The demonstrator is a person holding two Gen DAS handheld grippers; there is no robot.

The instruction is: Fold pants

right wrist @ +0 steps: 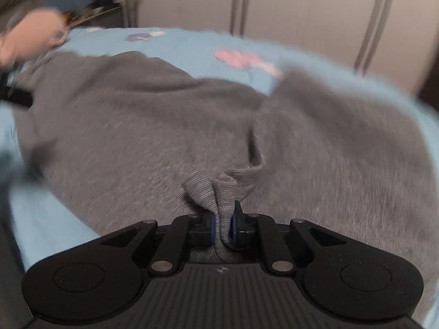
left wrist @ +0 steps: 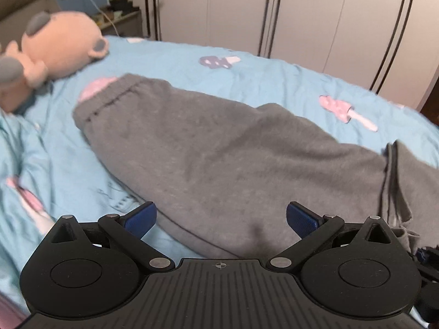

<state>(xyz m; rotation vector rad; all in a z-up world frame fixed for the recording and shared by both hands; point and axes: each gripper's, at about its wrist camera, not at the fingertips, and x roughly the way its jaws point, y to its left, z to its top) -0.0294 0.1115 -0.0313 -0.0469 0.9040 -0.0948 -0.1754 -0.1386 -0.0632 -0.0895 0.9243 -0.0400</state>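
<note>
Across the frame's middle, grey sweatpants [left wrist: 219, 148] lie on a blue bedsheet [left wrist: 170, 63] — left gripper [left wrist: 221, 219] spread wide, empty; right gripper [right wrist: 221, 226] pinches a ribbed cuff [right wrist: 219, 189]; plush bear [left wrist: 55, 44] upper left.

right gripper [right wrist: 221, 226]: clamped on a bunched ribbed fold | grey sweatpants [right wrist: 164, 126]: spread on light-blue bedsheet [right wrist: 192, 44] | plush toy [right wrist: 30, 35]: blurred, far left
</note>
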